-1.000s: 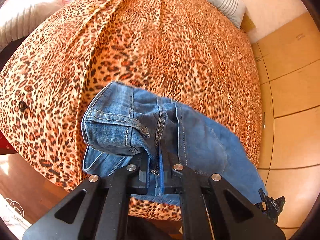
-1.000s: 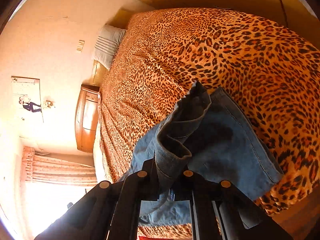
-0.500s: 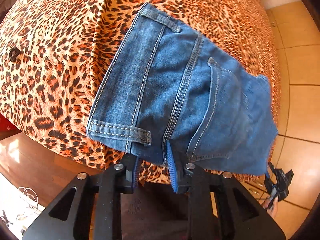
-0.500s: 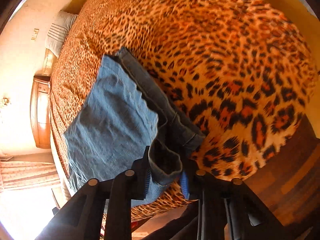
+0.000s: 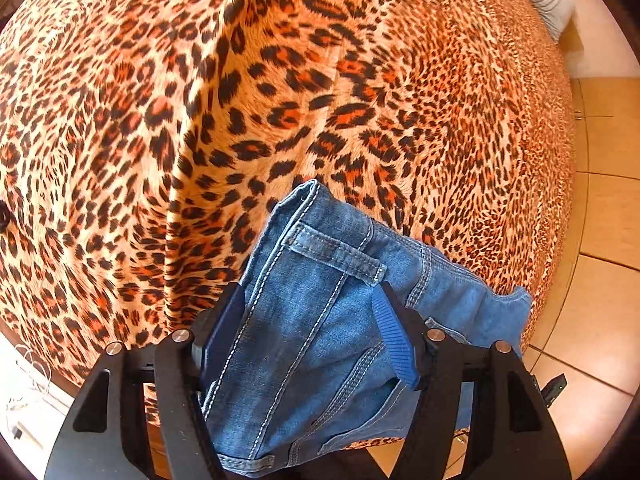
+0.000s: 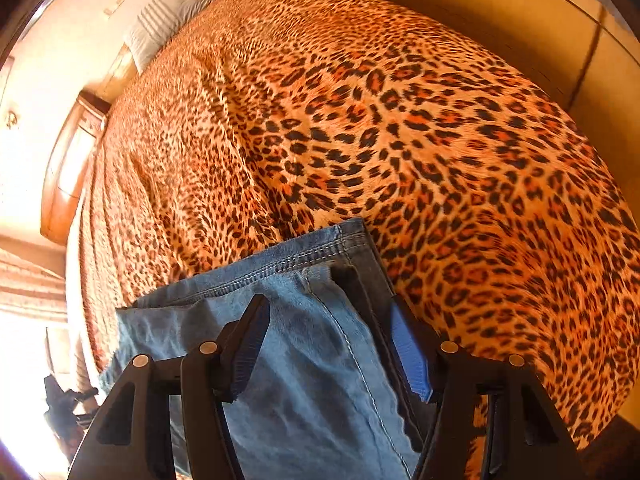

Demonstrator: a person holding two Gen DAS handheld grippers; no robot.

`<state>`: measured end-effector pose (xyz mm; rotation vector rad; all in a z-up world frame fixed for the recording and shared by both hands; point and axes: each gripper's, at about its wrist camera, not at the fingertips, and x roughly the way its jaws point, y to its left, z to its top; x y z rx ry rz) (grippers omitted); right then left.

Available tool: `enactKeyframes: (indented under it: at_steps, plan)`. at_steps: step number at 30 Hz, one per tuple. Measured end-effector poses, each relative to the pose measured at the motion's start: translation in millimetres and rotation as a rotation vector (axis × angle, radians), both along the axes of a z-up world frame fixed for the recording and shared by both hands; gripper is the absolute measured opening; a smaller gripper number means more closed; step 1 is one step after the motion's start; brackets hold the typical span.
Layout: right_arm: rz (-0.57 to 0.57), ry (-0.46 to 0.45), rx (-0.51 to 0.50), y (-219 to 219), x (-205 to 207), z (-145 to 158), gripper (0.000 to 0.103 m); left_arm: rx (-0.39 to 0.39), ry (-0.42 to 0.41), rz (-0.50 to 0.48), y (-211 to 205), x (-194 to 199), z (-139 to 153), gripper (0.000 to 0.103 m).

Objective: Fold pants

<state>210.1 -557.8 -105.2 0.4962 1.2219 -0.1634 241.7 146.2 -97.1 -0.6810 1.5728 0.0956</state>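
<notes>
The blue jeans [image 5: 320, 320] lie folded near the front edge of the leopard-print bed [image 5: 280, 100]. In the left wrist view the waistband with its belt loop [image 5: 336, 254] points up the bed. My left gripper [image 5: 310, 328] hangs just over it, its jaws opening. The denim lies between the blue pads [image 5: 394, 340], which do not press on it. In the right wrist view the stitched hem [image 6: 296, 258] of the jeans [image 6: 320, 360] lies flat. My right gripper [image 6: 330, 340] is also opening above the cloth and holds nothing.
A striped pillow [image 6: 164, 20] lies at the head of the bed, with a wooden nightstand [image 6: 72, 168] beside it. Tan floor tiles [image 5: 608, 280] run along one side. Wooden cupboard doors [image 6: 520, 20] stand beyond the bed. Curtains [image 6: 28, 280] hang at a bright window.
Both grippers were shut on bunched denim a second ago and have let go, their jaws spreading. The jeans now lie flat on the bed, and both grippers have come down over them.
</notes>
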Motion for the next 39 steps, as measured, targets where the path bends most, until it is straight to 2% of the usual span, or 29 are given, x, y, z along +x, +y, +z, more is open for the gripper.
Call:
enactKeyframes:
  at_steps: [1, 2, 3, 4, 5, 7, 9, 11, 12, 13, 14, 15, 17, 19, 21, 24, 27, 29, 30, 31, 32, 34, 36, 38, 39]
  plan:
    - [0.050, 0.027, -0.039, 7, 8, -1, 0.014, -0.001, -0.020, -0.024, -6, 1, 4, 0.022]
    - [0.070, 0.027, -0.081, 9, 12, 4, 0.004, 0.027, -0.044, -0.056, -13, 1, 10, 0.016]
    - [0.068, -0.013, -0.085, 7, 15, 14, 0.003, 0.070, -0.073, -0.072, -18, 0, 16, 0.015]
    - [0.049, -0.050, -0.082, 1, 16, 22, 0.003, 0.114, -0.090, -0.081, -21, 1, 17, 0.015]
    - [0.030, -0.049, -0.076, -5, 20, 23, 0.003, 0.160, -0.081, -0.090, -22, 6, 12, 0.013]
    - [0.004, 0.038, -0.094, -13, 31, 4, 0.003, 0.232, -0.010, -0.083, -19, 12, -5, 0.006]
    - [0.008, 0.087, -0.119, -11, 31, -10, 0.008, 0.196, 0.004, -0.019, -12, 11, -11, 0.006]
    - [-0.026, 0.060, -0.090, -13, 25, -6, 0.012, 0.167, -0.013, 0.030, -2, 7, -3, 0.006]
    - [-0.046, 0.048, -0.064, -16, 21, -2, 0.017, 0.160, -0.025, 0.037, 4, 4, 3, 0.006]
    - [-0.064, 0.034, -0.045, -20, 14, 4, 0.027, 0.152, -0.031, 0.049, 13, -2, 11, 0.006]
    - [-0.077, 0.020, -0.030, -24, 6, 10, 0.032, 0.126, -0.048, 0.060, 19, -10, 19, 0.007]
    - [-0.085, 0.008, -0.013, -29, -6, 16, 0.042, 0.096, -0.064, 0.066, 25, -17, 25, 0.008]
    - [-0.091, -0.013, 0.017, -37, -32, 26, 0.048, 0.044, -0.078, 0.069, 34, -38, 35, 0.019]
    - [-0.095, -0.017, 0.048, -40, -58, 29, 0.055, 0.001, -0.086, 0.073, 36, -64, 38, 0.052]
    - [-0.106, -0.009, 0.082, -38, -82, 26, 0.059, -0.036, -0.093, 0.085, 32, -90, 36, 0.056]
    - [-0.129, 0.029, 0.129, -28, -108, 5, 0.059, -0.128, -0.050, 0.101, 15, -115, 17, 0.056]
    - [-0.140, 0.081, 0.187, -21, -118, -18, 0.060, -0.115, -0.009, 0.100, 2, -124, 2, 0.056]
    - [-0.121, 0.084, 0.155, -16, -118, -23, 0.060, -0.087, 0.023, 0.084, -7, -124, -2, 0.043]
    - [-0.106, 0.076, 0.136, -15, -118, -19, 0.054, -0.080, 0.020, 0.074, -10, -125, 0, 0.037]
    - [-0.091, 0.066, 0.133, -14, -118, -13, 0.024, -0.058, 0.005, 0.064, -14, -126, 5, 0.037]
    - [-0.082, 0.040, 0.127, -14, -119, -5, 0.018, -0.017, -0.014, 0.040, -19, -126, 8, 0.037]
    - [-0.050, 0.032, 0.055, -14, -118, 0, 0.018, 0.055, -0.031, -0.024, -30, -122, 1, 0.037]
    - [-0.059, 0.108, 0.046, -17, -118, -21, 0.020, 0.059, 0.022, -0.025, -38, -117, -18, 0.037]
    - [-0.073, 0.083, 0.028, -15, -118, -17, 0.020, 0.061, 0.013, -0.014, -39, -116, -14, 0.037]
    - [-0.092, 0.072, 0.040, -15, -120, -13, 0.025, 0.065, 0.006, -0.025, -39, -116, -11, 0.037]
